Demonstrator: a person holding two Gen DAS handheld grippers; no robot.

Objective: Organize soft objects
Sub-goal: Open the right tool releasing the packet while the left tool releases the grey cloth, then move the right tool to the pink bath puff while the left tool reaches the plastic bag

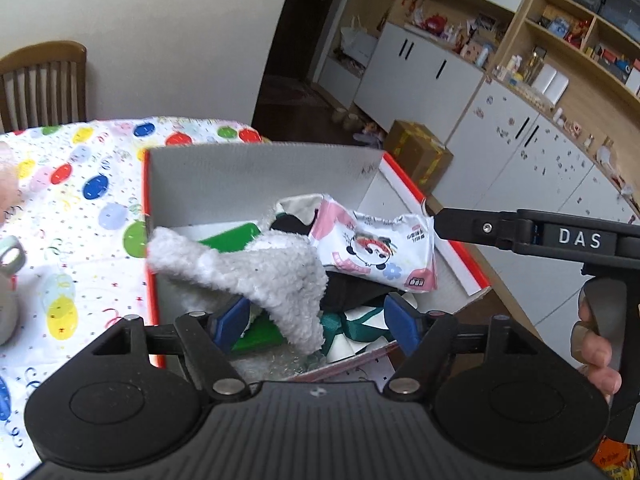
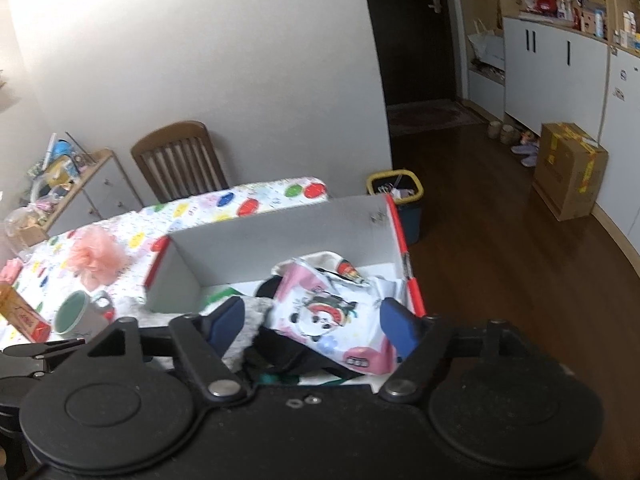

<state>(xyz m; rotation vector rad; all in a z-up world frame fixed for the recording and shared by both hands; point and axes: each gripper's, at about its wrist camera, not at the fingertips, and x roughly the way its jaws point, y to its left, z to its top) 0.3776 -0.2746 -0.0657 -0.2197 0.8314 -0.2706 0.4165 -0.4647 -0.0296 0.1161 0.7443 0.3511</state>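
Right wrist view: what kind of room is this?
Most likely a lived-in home dining or living area: a wooden chair at a table with a balloon-print cloth, cluttered cabinets along the wall, slippers on the wood floor.

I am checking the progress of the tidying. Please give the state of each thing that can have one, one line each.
Left gripper: open, holds nothing.
Right gripper: open, holds nothing.
Box: open, partly filled.
Grey fluffy cloth: draped over the box's contents and its left wall.
Panda tissue pack: closed, lying inside the box.
Mug: tipped on its side, on the table.
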